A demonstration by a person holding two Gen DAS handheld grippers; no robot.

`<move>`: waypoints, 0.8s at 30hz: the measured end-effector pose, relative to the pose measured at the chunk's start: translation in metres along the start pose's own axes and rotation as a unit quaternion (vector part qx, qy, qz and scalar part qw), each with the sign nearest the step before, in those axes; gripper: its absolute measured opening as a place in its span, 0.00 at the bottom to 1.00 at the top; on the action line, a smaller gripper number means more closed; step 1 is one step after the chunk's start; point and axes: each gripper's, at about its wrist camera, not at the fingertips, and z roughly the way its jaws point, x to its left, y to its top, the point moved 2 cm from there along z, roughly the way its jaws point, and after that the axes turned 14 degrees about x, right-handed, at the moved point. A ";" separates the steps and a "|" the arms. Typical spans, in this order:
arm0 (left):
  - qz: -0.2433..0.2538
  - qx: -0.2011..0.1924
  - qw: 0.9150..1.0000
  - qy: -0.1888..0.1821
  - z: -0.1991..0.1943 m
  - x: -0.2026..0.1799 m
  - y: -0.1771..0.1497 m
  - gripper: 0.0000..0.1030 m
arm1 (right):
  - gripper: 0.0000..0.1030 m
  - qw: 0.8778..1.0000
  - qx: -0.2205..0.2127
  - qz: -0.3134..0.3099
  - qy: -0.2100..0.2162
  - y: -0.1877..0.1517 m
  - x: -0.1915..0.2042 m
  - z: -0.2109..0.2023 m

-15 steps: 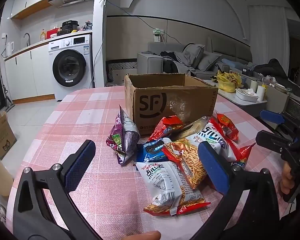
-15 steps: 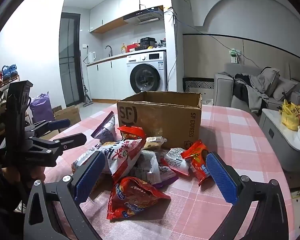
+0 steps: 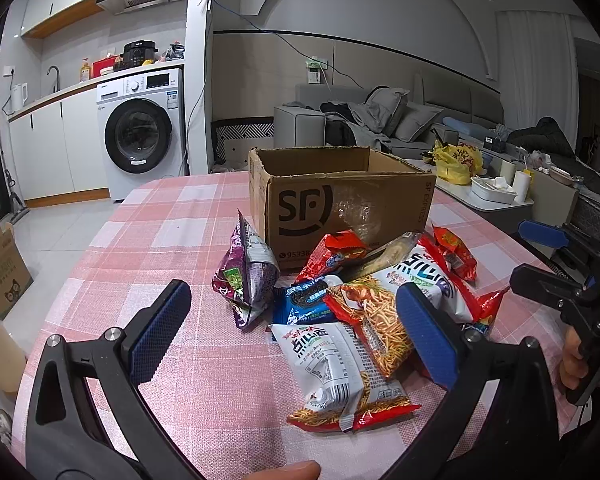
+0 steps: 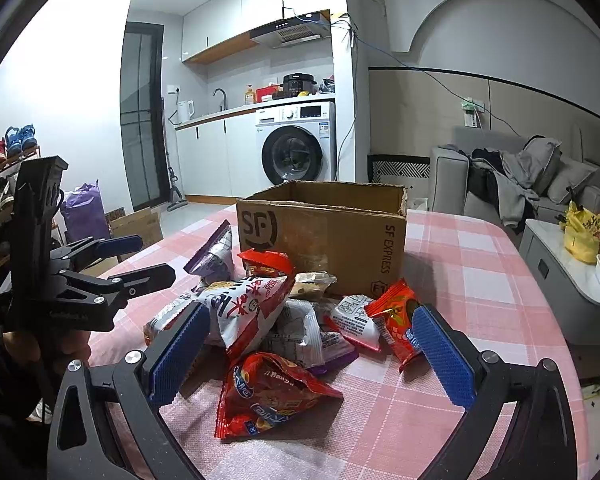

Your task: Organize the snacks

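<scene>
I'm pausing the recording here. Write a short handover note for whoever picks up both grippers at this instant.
Left gripper: open, empty, hovering over the pile.
Right gripper: open, empty, above the red crinkled snack bag.
All foil snack packets lie heaped on the pink checked tablecloth, in front of the open brown cardboard SF box.
Done: nothing visibly packed.
Left: probably move every packet into the box.

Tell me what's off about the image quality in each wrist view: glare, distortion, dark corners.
Left wrist view: fisheye bends the walls, black vignette fills the corners, tape on the cardboard box glints; the snack pile is sharp. Right wrist view: same barrel warp, the wall at upper left blows out white, and the red chip bag shows shiny highlights.
</scene>
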 end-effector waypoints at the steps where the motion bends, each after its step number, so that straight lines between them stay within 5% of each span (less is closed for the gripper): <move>1: 0.000 0.001 1.000 0.000 0.000 0.000 0.000 0.99 | 1.00 1.000 0.001 0.000 0.000 0.000 0.000 0.000; 24: -0.003 0.001 1.000 0.003 0.000 0.000 0.000 0.99 | 1.00 1.000 0.000 0.001 -0.004 0.000 0.001 0.000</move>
